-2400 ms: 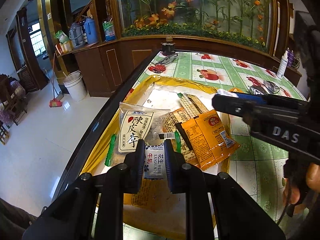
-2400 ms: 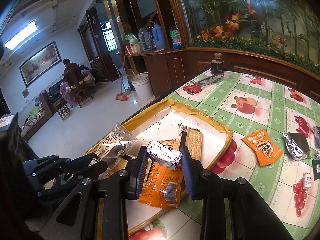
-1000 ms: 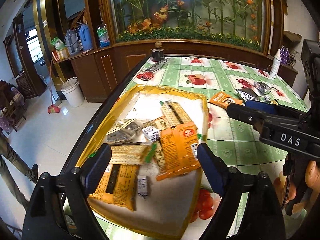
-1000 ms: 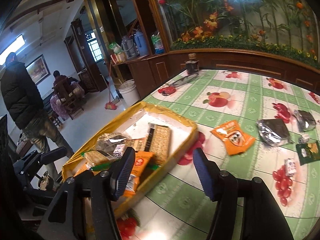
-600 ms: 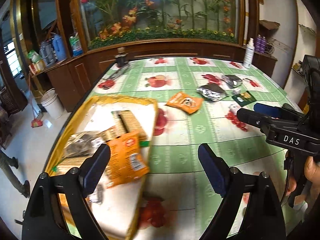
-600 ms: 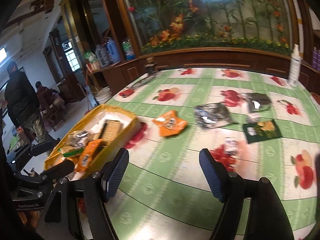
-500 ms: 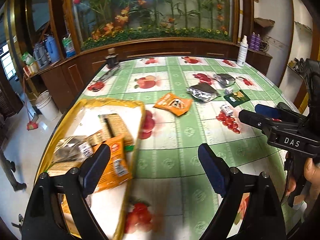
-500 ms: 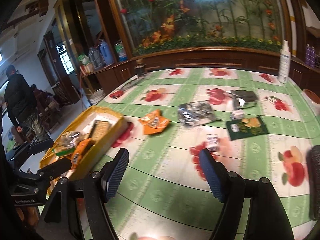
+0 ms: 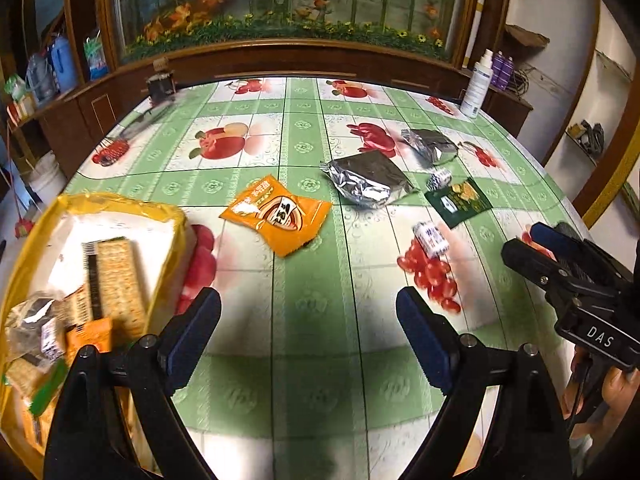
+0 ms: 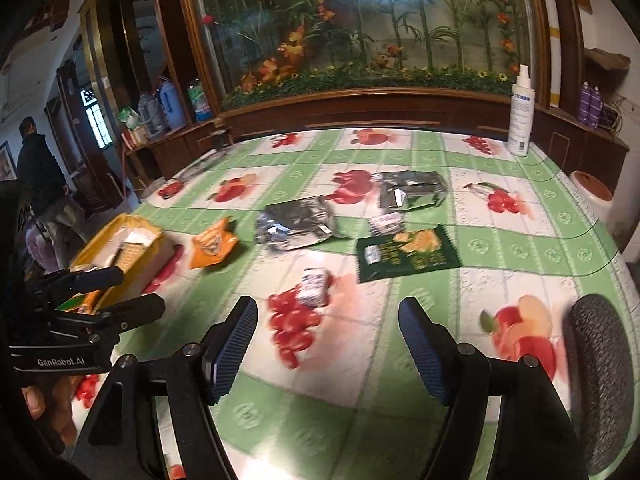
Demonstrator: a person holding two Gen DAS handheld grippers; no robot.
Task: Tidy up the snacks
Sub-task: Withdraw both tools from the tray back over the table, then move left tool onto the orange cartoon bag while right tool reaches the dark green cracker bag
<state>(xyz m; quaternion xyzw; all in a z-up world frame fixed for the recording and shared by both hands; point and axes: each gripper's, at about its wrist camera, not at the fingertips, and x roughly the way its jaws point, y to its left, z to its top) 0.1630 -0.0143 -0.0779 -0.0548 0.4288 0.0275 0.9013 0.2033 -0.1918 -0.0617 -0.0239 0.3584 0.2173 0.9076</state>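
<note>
Holding both tongs spread wide, nothing between the pads. My left gripper (image 9: 308, 320) is hovering over the green fruit-print tablecloth (image 9: 304, 380), just right of the yellow tray (image 9: 176, 240). My right gripper (image 10: 328, 340) is hanging above a small wrapped candy (image 10: 316, 286), not touching it. Tray is carrying cracker packs (image 9: 116, 276), an orange packet and other small wrapped snacks. Sitting loose on the cloth: orange snack packet (image 9: 276, 216), two silver foil bags (image 9: 366, 182) (image 10: 412, 194), dark green packet (image 10: 406, 256), and a second small candy, blurred.
</note>
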